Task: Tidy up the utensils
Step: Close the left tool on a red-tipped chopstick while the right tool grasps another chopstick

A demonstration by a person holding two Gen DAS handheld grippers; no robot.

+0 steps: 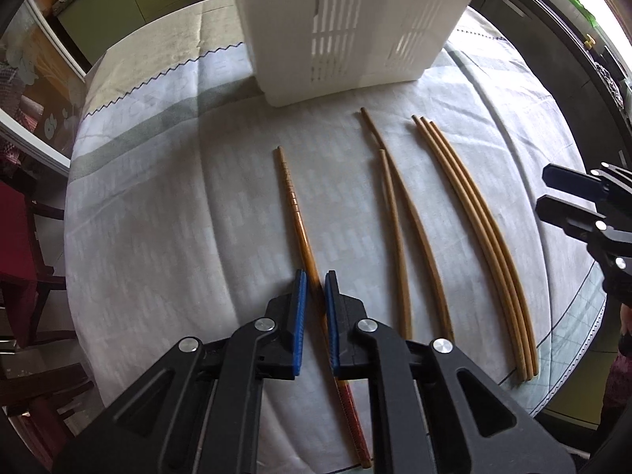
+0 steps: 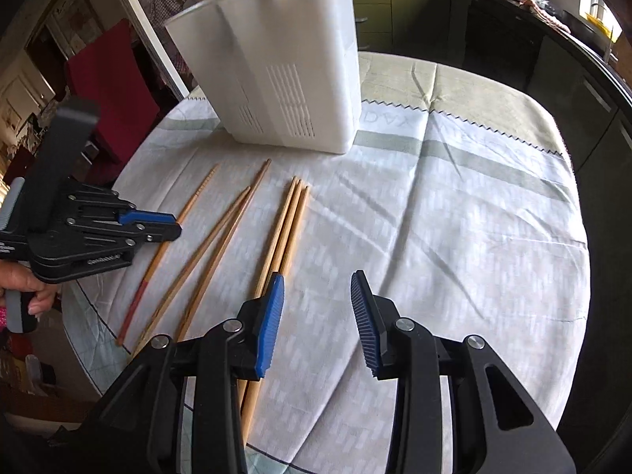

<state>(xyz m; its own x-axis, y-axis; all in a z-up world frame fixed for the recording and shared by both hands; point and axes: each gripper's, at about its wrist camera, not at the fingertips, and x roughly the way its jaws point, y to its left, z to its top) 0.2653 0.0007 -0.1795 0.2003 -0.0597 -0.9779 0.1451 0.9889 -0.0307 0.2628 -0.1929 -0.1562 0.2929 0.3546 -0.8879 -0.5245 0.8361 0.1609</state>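
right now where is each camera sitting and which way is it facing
Left wrist: on the left tool, looking steeply down its fingers at the red-ended chopstick between its pads; the right tool shows at the right edge.
Right wrist: on the right tool, angled down at the tablecloth beside the three pale chopsticks; the left tool and a hand show at left.
Shared: the white holder, all six chopsticks, the cloth.
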